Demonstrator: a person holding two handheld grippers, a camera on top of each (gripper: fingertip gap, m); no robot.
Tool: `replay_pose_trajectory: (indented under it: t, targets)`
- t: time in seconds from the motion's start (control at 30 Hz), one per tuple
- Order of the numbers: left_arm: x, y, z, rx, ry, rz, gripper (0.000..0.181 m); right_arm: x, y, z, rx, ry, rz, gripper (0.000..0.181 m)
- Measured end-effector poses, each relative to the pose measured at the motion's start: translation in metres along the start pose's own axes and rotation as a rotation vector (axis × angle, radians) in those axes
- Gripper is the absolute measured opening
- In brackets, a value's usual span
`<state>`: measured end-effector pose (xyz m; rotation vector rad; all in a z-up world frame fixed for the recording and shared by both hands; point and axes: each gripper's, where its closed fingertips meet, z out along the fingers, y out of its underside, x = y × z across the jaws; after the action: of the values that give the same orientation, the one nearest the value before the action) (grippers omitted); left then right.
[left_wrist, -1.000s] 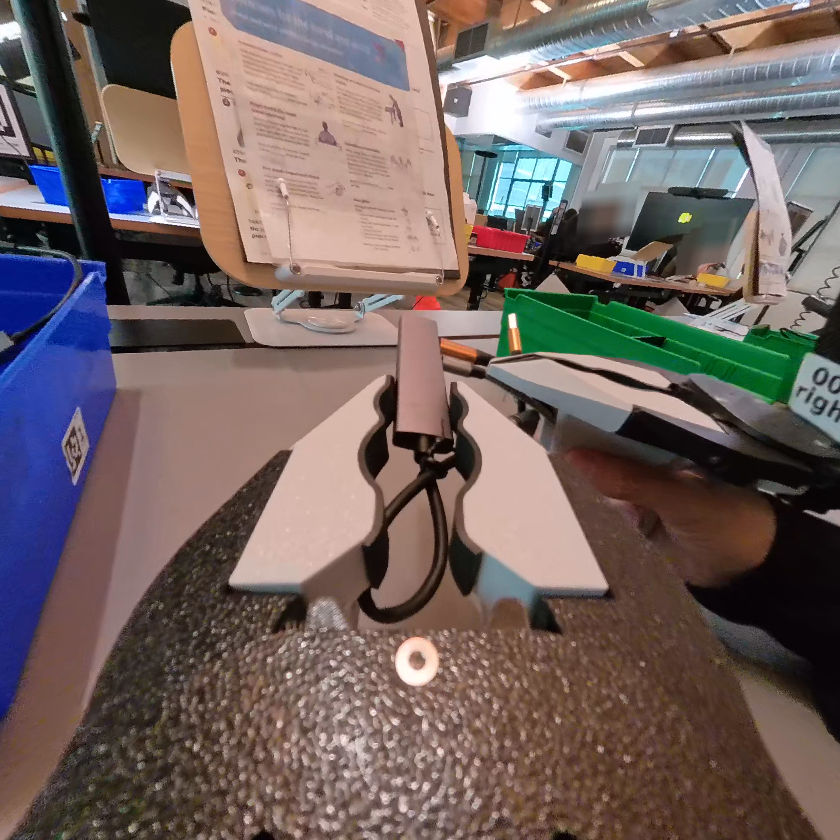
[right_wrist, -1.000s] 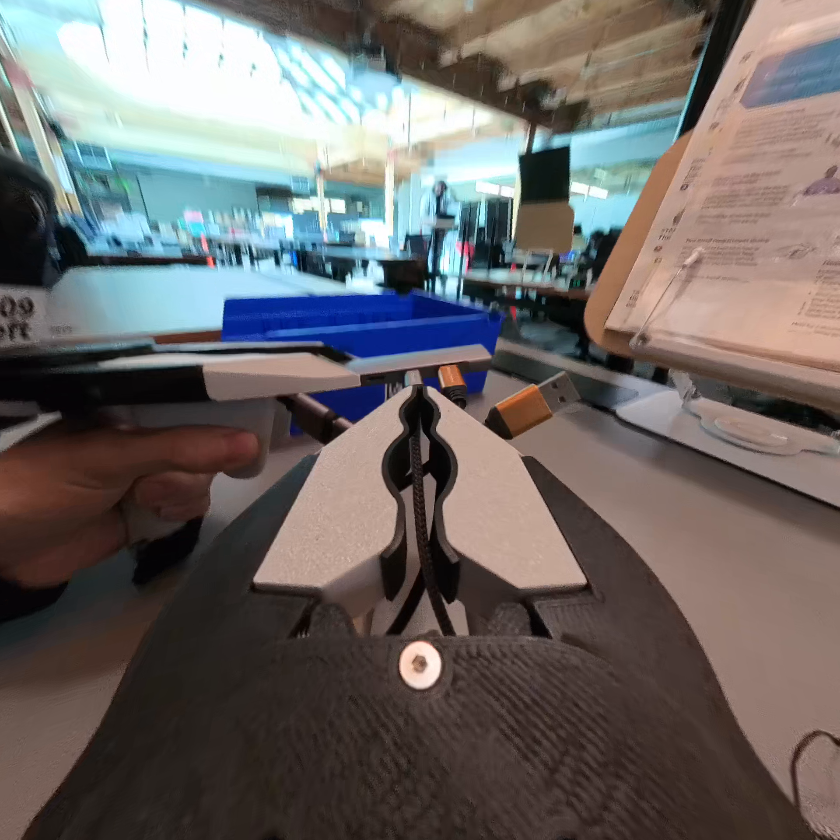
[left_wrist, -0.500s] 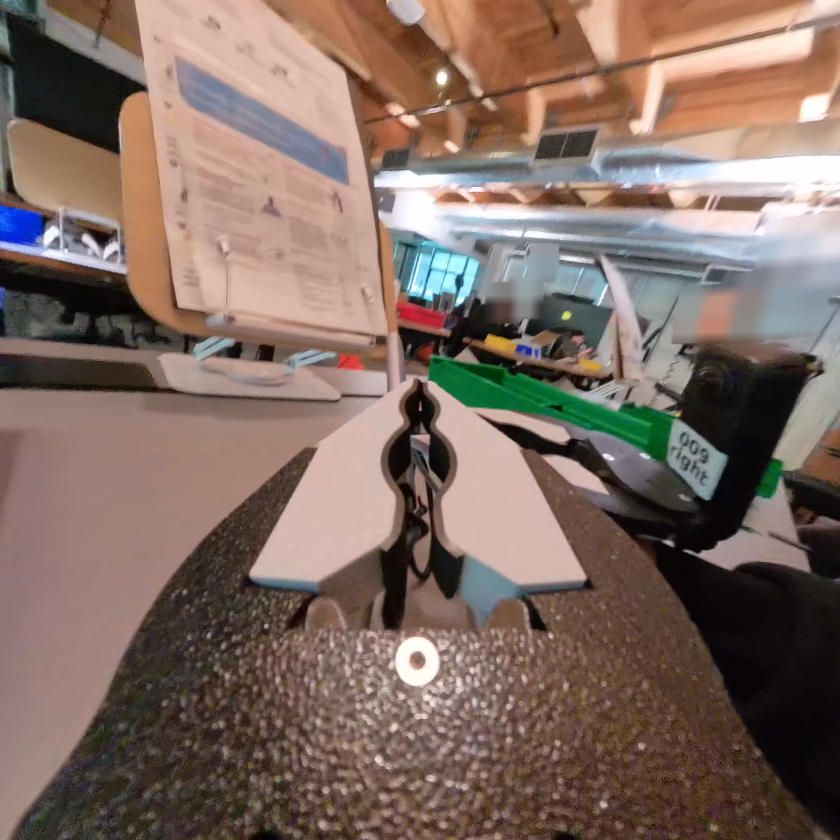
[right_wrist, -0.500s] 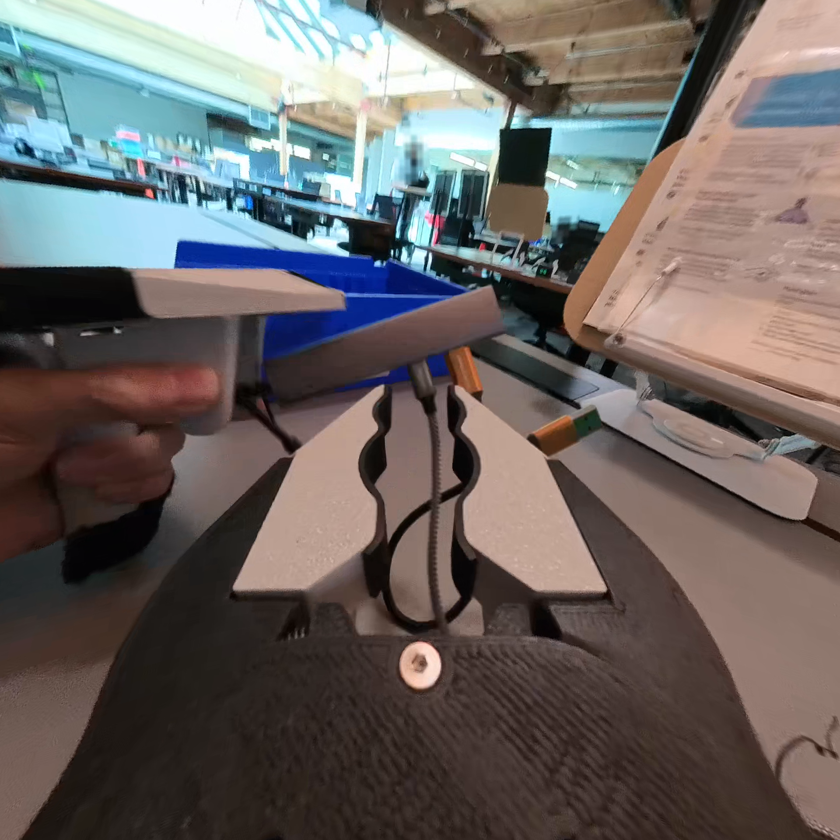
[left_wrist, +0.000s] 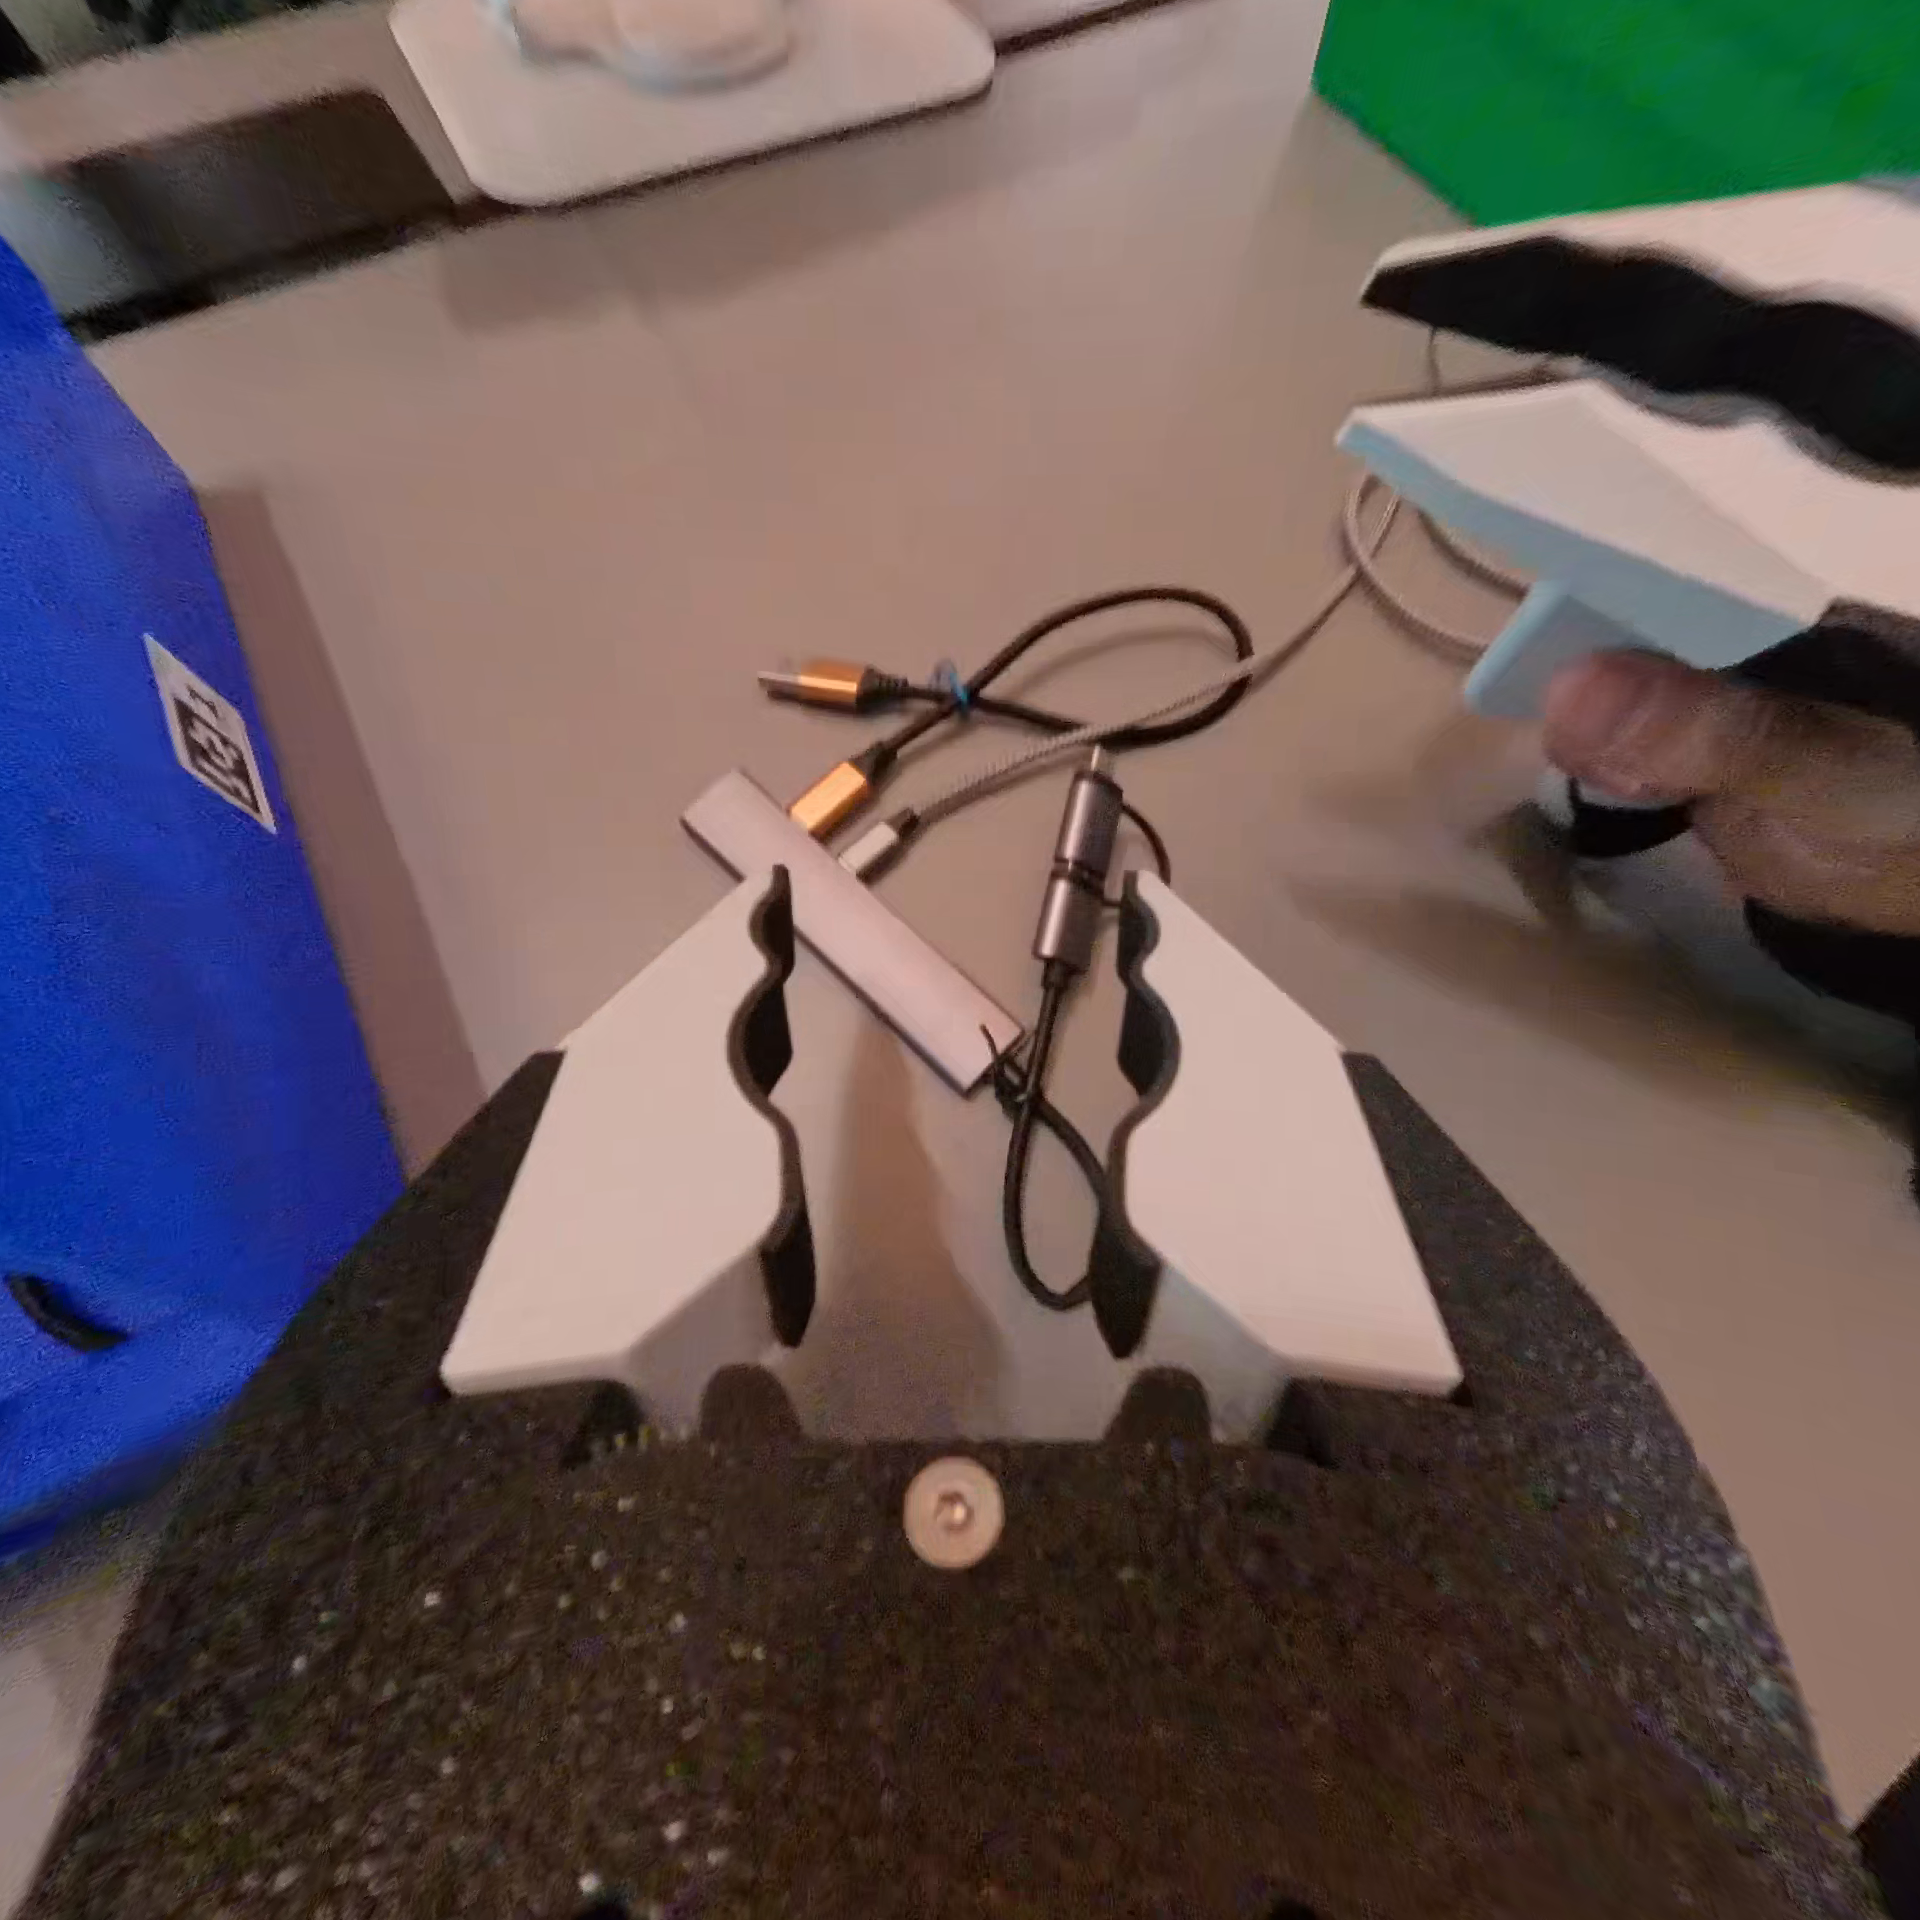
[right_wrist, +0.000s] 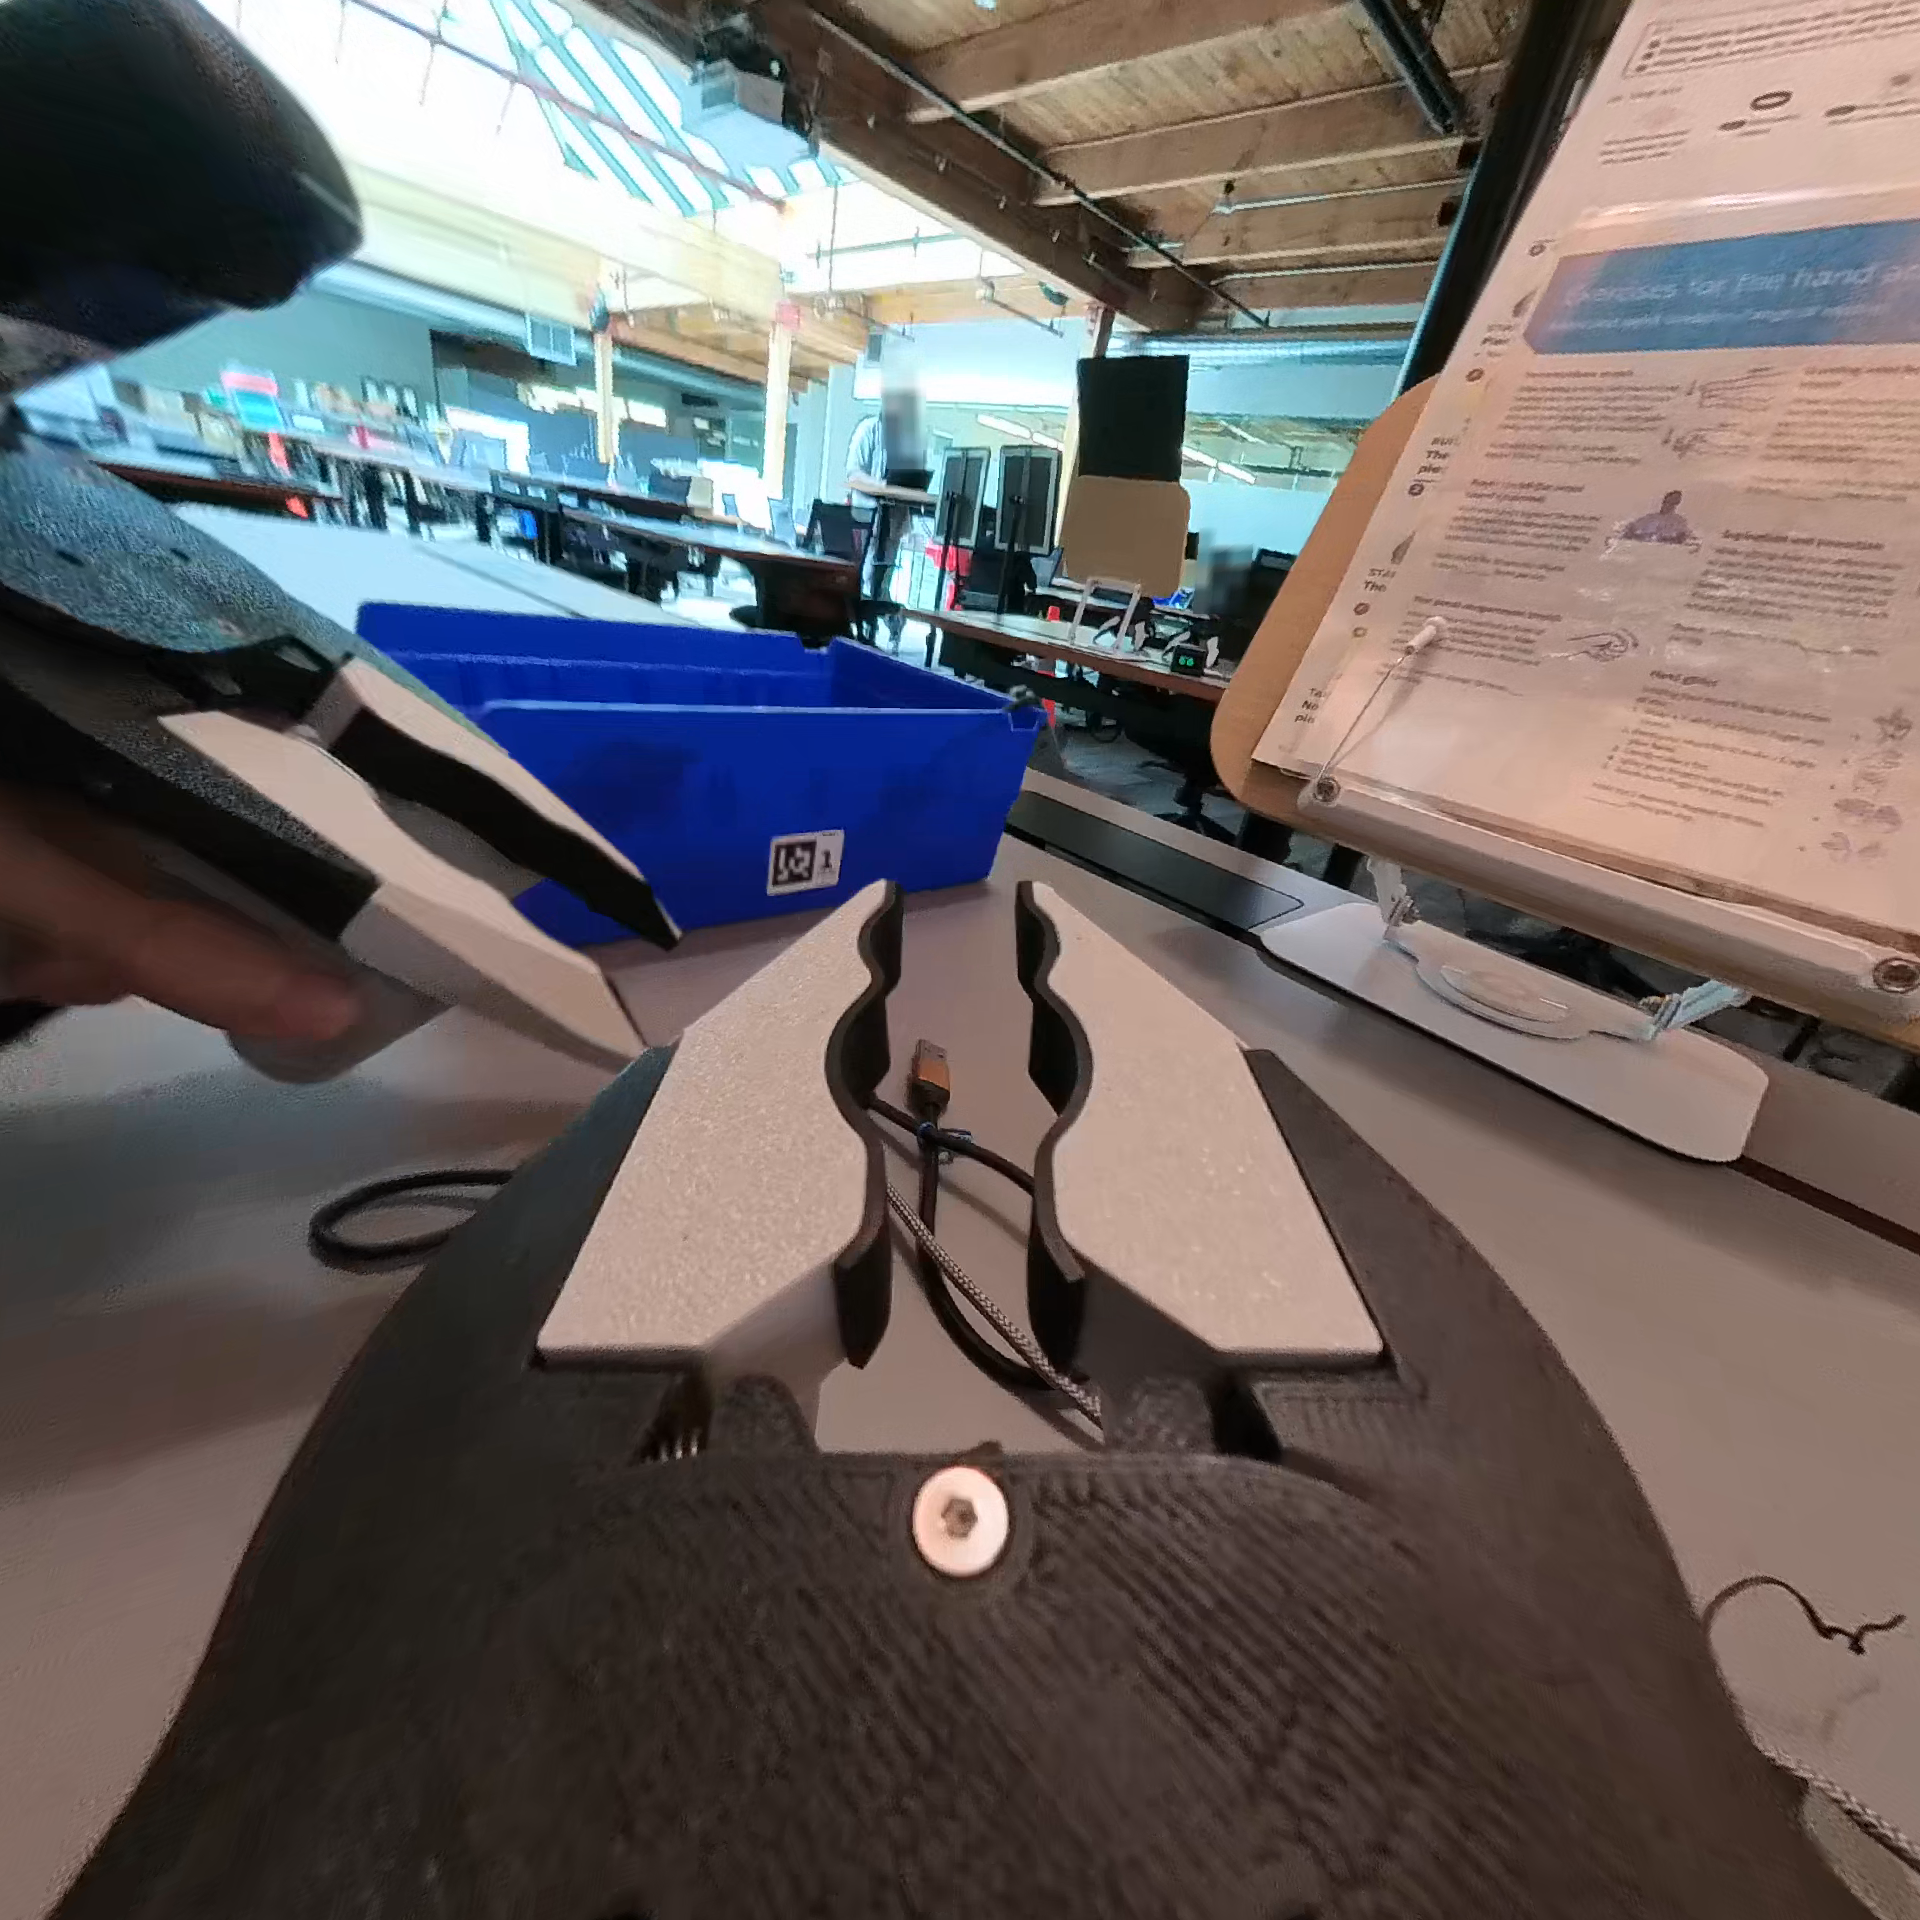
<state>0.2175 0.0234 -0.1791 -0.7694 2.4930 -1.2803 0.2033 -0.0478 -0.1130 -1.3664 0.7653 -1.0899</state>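
both grippers let go now; left gripper (left_wrist: 951, 894) and right gripper (right_wrist: 956, 899) gape wide, USB hub (left_wrist: 852, 940) dropped onto table (left_wrist: 644, 436)

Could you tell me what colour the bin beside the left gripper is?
Blue bin; the right wrist view shows it best.

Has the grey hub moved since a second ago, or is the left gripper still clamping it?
Yes. The grey hub now lies on the table, down from the document stand's height, between the open fingers of the left gripper.
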Motion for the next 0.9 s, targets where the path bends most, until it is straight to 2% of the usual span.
replay_pose_trajectory:
  t: [0.13, 0.23, 0.3, 0.4, 0.47, 0.57, 0.67, 0.9]
  targets:
    - [-0.005, 0.029, 0.011, -0.167, -0.067, 0.065, 0.064, -0.003, 0.015, 0.01, -0.141, -0.013, -0.217, 0.018]
    - [0.001, 0.043, 0.016, -0.248, -0.03, 0.078, 0.068, -0.024, 0.03, 0.026, -0.314, -0.262, -0.416, 0.028]
    - [0.002, 0.041, 0.017, -0.241, -0.017, 0.078, 0.067, -0.029, 0.042, 0.04, -0.453, -0.395, -0.501, 0.037]
    - [0.001, 0.041, 0.016, -0.238, 0.02, 0.052, 0.067, -0.044, 0.051, 0.059, -0.534, -0.578, -0.618, 0.039]
    - [-0.006, 0.04, 0.014, -0.232, 0.022, 0.029, 0.067, -0.048, 0.074, 0.059, -0.688, -0.693, -0.688, 0.044]
    - [-0.015, 0.041, 0.012, -0.221, 0.033, -0.008, 0.067, -0.045, 0.103, 0.057, -0.857, -0.759, -0.687, 0.052]
    - [-0.018, 0.04, 0.011, -0.204, 0.056, -0.03, 0.066, -0.049, 0.112, 0.062, -0.866, -0.765, -0.642, 0.044]
    - [-0.014, 0.04, 0.014, -0.192, 0.107, -0.041, 0.063, -0.06, 0.111, 0.068, -0.907, -0.814, -0.583, 0.055]
